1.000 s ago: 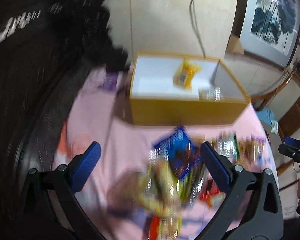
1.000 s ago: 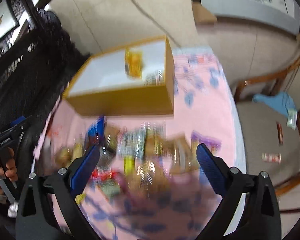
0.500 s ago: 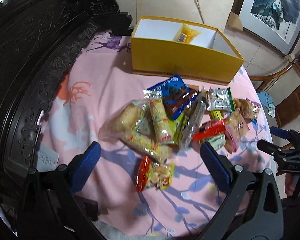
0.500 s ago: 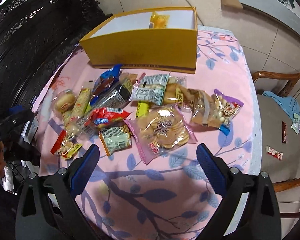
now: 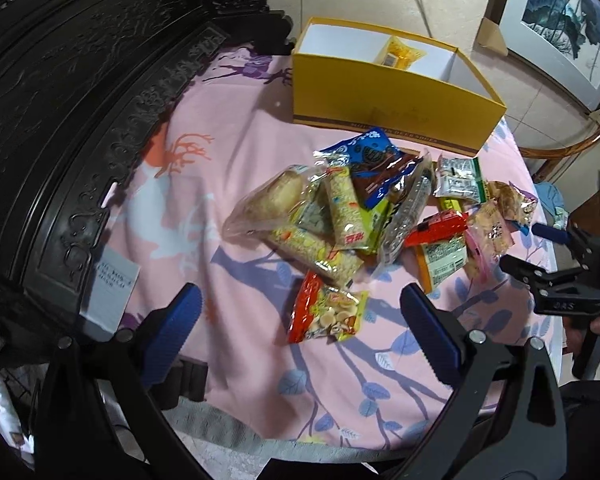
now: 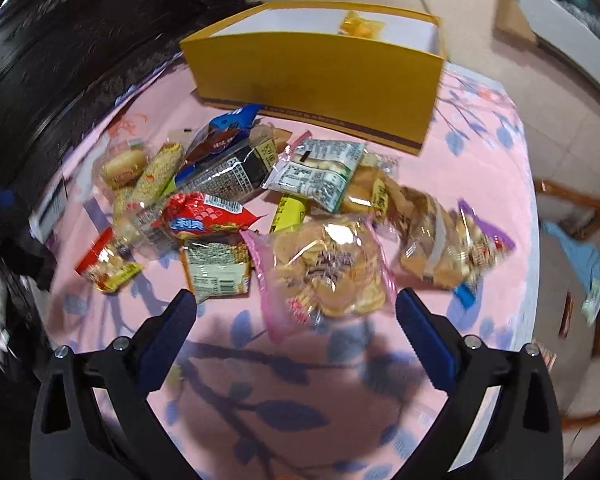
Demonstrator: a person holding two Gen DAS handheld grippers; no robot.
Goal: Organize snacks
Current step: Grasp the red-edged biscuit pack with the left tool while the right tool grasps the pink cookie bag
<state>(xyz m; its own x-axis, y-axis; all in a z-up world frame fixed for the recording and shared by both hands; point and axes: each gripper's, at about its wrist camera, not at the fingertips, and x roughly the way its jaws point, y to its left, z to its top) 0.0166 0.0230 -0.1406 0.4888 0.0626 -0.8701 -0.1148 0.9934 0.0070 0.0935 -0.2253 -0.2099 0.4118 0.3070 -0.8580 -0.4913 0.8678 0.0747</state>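
A yellow box (image 5: pixel 384 96) (image 6: pixel 320 80) stands at the far side of a pink cloth-covered table, with one yellow packet (image 5: pixel 398 52) (image 6: pixel 358 26) inside. Several snack packets lie heaped in front of it. A red and yellow packet (image 5: pixel 326 314) lies just ahead of my left gripper (image 5: pixel 300 320), which is open and holds nothing. A pink-edged bag of crackers (image 6: pixel 328 272) lies just ahead of my right gripper (image 6: pixel 296 316), also open with nothing in it. The right gripper (image 5: pixel 556 264) also shows at the right edge of the left wrist view.
Dark carved wooden furniture (image 5: pixel 60 100) runs along the table's left side. A white paper note (image 5: pixel 110 288) lies at the left table edge. A wooden chair (image 6: pixel 572 208) with a blue cloth stands to the right. A framed picture (image 5: pixel 560 20) leans on the wall.
Both grippers have pulled back and lowered from near the box toward the near side of the table. The snack heap now lies ahead of them. Both stayed open.
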